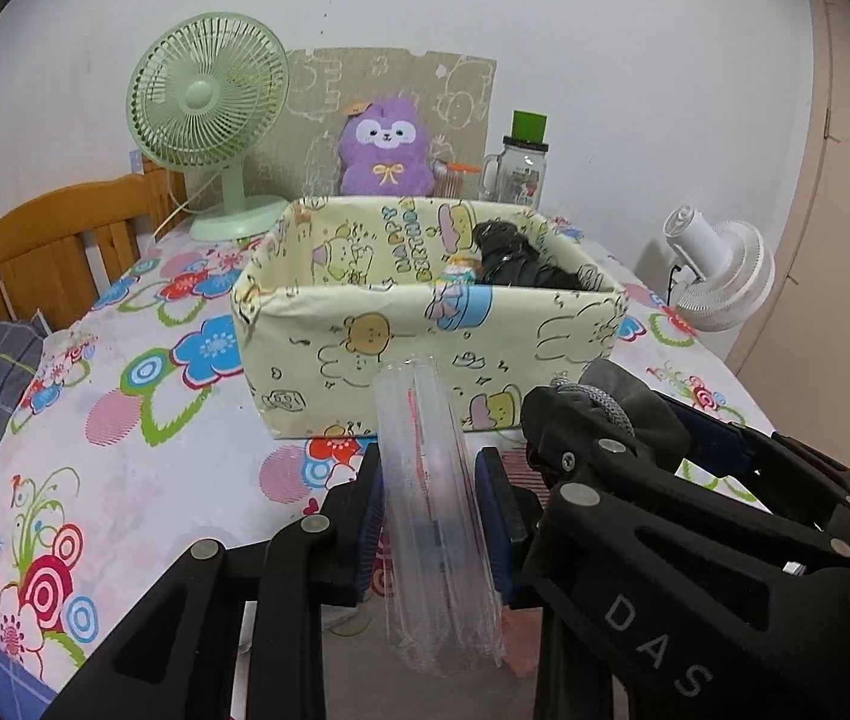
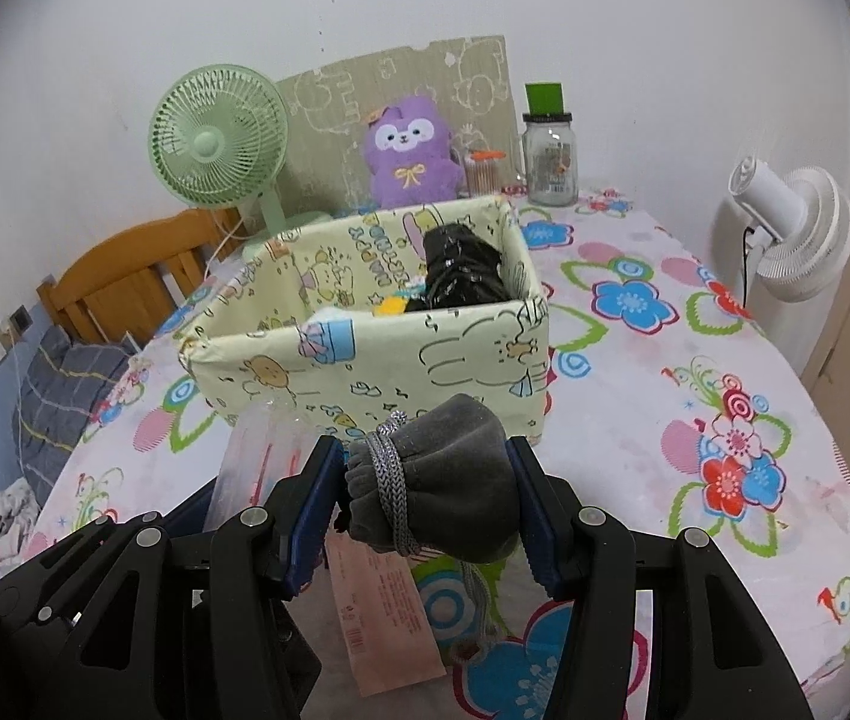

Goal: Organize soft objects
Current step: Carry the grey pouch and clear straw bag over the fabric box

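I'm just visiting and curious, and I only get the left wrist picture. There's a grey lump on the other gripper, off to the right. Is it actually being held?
Observer: Yes. In the right wrist view, the right gripper has both blue pads pressed against a grey velvet pouch, one on each side.
Operator: Is the pouch tied shut?
Observer: A silver cord is wound around its neck, and the loose end hangs down below the pouch.
Operator: Anything underneath it?
Observer: A pink printed slip with a barcode. I cannot tell whether it lies flat on the tablecloth.
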A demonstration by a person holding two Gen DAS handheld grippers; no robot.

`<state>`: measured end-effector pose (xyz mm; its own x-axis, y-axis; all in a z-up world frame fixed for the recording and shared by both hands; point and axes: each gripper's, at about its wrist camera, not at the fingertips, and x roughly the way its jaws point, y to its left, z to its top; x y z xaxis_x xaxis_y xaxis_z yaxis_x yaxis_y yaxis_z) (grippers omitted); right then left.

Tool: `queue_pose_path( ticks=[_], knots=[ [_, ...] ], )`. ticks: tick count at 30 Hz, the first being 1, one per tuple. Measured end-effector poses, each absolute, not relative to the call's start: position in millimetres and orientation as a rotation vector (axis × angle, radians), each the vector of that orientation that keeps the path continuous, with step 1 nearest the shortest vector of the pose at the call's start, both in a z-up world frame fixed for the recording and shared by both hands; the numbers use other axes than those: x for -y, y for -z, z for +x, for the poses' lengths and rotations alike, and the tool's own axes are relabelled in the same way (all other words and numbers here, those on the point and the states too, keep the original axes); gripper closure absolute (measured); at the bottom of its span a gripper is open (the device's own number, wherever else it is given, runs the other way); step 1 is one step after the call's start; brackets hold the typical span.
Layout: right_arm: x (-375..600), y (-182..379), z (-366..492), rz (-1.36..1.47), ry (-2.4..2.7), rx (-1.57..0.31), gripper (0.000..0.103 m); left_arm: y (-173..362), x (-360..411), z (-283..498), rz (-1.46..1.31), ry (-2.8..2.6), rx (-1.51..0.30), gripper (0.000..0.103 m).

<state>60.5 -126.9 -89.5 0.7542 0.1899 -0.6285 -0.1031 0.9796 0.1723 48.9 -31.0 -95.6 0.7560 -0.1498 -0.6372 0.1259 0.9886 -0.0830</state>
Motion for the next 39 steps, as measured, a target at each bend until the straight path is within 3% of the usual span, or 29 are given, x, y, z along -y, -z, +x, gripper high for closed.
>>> queue_pose_path(
  ticks=[39],
  knots=[
    [120.8, 28.1, 90.0, 0.084, -0.187, -0.581, 0.044, 35.3, 29.8, 75.3, 0.009, 0.138, -0.572, 0.073]
  ],
)
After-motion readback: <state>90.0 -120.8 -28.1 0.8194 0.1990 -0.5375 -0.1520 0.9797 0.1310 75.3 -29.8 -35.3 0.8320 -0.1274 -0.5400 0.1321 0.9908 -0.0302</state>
